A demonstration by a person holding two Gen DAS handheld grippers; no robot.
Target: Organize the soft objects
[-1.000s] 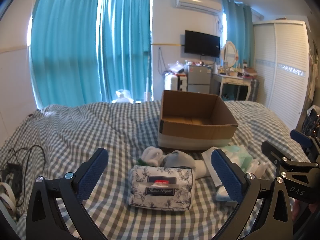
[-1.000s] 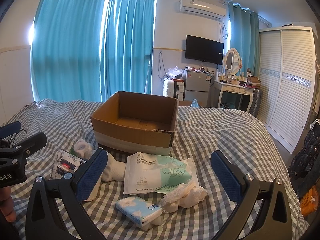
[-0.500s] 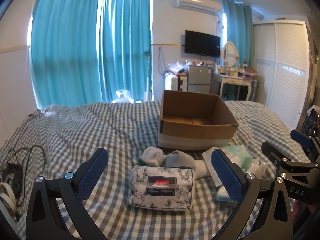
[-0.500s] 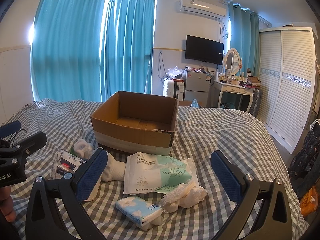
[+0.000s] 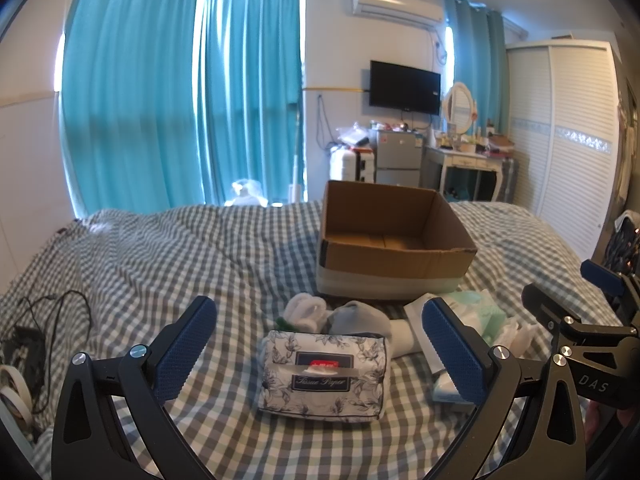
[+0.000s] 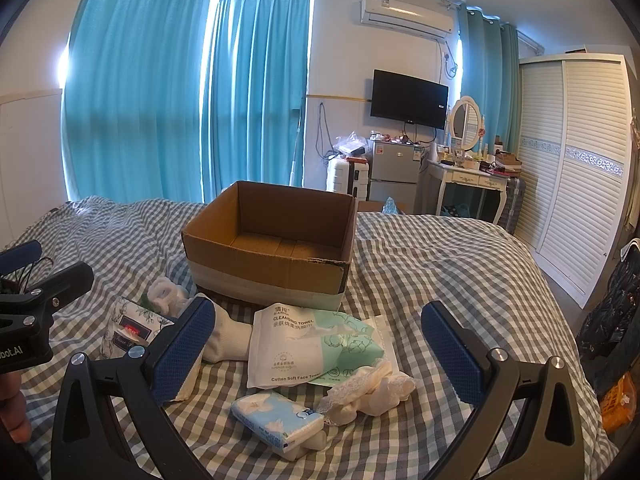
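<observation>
**A:** What is the setting?

**B:** A bedroom. A bed under a grey-and-white gingham cover fills the foreground, with an open cardboard box standing on it. Behind the box hang teal curtains; right of the box, against the far wall, are a wall-mounted TV, a small silver fridge and a white dressing table with an oval mirror. An air conditioner sits high above them, and a louvred white wardrobe stands further right.

**A:** And the two grippers?

**B:** The left gripper has its blue-padded jaws wide apart, holding nothing; the floral tissue paper pack lies on the cover between them, not touched. The right gripper is likewise spread wide and empty-handed, its left pad in front of a white sock.

**A:** What is in the box?

**B:** Only its bare cardboard floor shows. The soft items all lie on the cover in front of the box: the cleansing towel pack just before its near wall, the small blue tissue packet and lace-trimmed socks nearer the camera, and a rolled white sock and the tissue paper pack off the box's left corner.
</observation>
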